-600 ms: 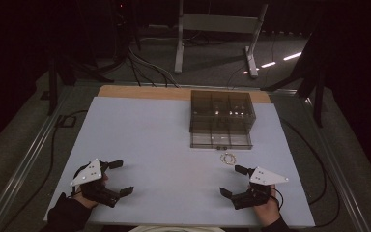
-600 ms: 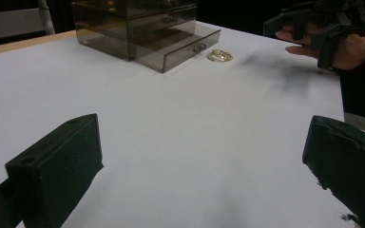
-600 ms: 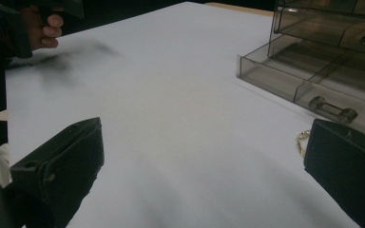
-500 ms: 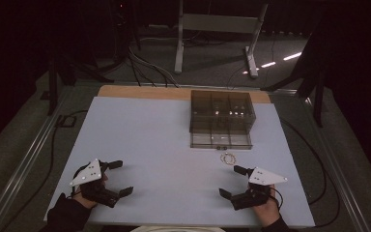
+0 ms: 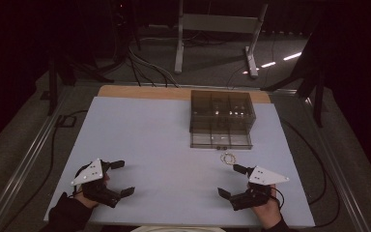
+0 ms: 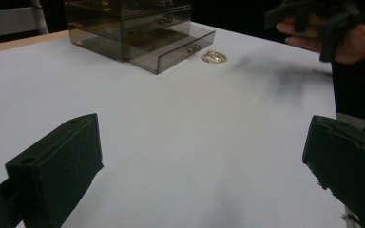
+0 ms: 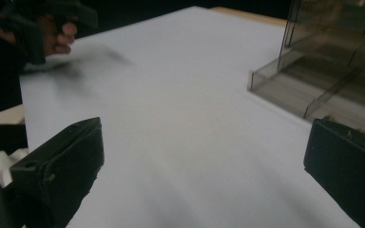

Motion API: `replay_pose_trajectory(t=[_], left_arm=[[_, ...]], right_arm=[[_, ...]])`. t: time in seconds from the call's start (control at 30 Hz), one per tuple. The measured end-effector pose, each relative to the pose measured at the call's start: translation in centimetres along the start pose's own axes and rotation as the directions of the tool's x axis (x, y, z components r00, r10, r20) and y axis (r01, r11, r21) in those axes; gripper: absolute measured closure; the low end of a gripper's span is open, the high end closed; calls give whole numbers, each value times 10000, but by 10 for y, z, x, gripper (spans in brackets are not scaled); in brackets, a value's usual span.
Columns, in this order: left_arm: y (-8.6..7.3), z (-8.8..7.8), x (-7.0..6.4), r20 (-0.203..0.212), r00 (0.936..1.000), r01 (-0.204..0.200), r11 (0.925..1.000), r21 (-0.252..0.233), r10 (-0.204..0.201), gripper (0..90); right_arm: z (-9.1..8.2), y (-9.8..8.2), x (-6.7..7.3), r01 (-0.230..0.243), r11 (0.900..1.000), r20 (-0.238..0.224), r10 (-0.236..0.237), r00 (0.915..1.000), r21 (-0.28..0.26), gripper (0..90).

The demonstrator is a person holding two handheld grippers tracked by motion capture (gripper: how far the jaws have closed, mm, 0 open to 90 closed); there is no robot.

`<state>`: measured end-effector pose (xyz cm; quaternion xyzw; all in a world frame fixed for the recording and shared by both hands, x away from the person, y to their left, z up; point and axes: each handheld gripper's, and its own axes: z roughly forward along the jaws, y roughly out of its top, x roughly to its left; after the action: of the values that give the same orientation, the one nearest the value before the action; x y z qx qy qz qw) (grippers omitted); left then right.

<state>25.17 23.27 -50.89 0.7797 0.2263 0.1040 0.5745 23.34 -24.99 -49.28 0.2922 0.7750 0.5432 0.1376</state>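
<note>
Both grippers idling near the drawer box [image 5: 222,118]: left gripper [image 5: 118,178] gaping empty; right gripper [image 5: 231,181] gaping beside gold rings [image 5: 228,157].

No text, label, brand, number or sign can be read in any of the views. The smoky clear drawer box [image 5: 222,118] bears no lettering on its fronts, the pale table [image 5: 149,140] around it is unmarked, and the grey three-cornered plates on the grippers near the table's front edge carry only small holes.
</note>
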Motion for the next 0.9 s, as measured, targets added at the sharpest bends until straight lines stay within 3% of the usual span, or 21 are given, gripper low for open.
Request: replay_pose_trajectory(t=[0.13,0.27,0.47,0.63,0.9], left_arm=[[1,0,-1,19,10000,-15,10000,-73,16,4],[1,0,-1,2,10000,34,10000,-88,-34,4],[1,1,0,30,10000,65,9999,-123,-65,4],[2,2,0,61,9999,82,9999,-139,-81,4],[3,3,1,129,9999,67,9999,-133,-65,4]], right_arm=[[-6,13,2,37,9995,18,-37,10000,-300,0],[-9,23,3,216,9987,360,-200,9992,-453,0],[-11,33,-2,99,9972,594,-55,9982,-742,0],[-9,39,-9,-33,9967,842,102,9964,-811,0],[3,44,-22,-317,9983,1139,371,9928,-489,0]])
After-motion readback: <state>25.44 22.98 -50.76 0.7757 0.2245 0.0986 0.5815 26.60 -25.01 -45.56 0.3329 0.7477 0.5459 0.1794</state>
